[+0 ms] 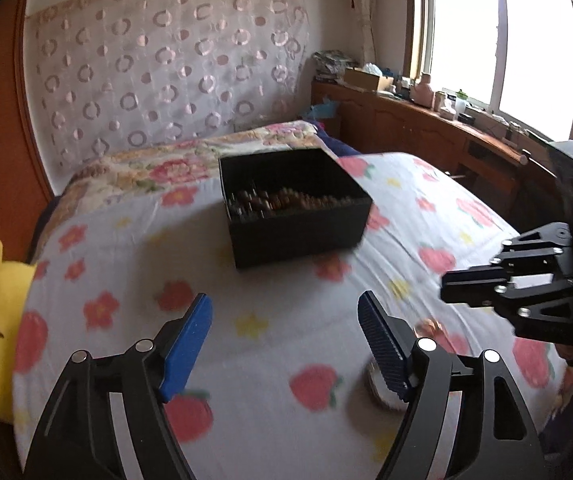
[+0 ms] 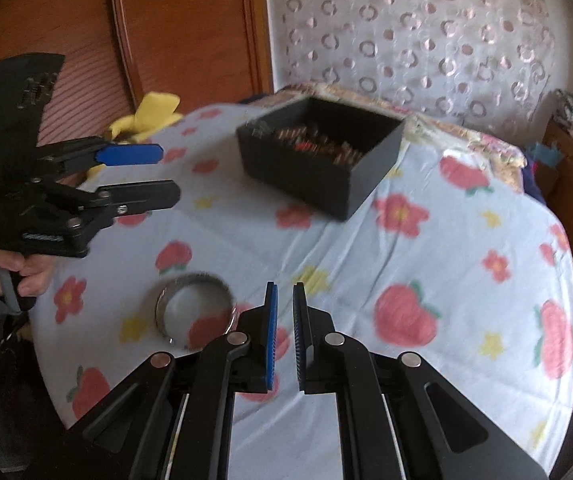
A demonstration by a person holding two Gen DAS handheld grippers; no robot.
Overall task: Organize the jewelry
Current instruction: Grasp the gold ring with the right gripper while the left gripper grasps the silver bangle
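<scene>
Left gripper (image 1: 285, 344) half hides a blurred bangle (image 1: 382, 386).

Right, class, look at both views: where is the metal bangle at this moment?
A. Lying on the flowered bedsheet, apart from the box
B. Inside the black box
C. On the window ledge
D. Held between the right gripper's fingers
A: the bangle lies flat on the bedsheet, well short of the black box, and the right gripper holds nothing.
</scene>
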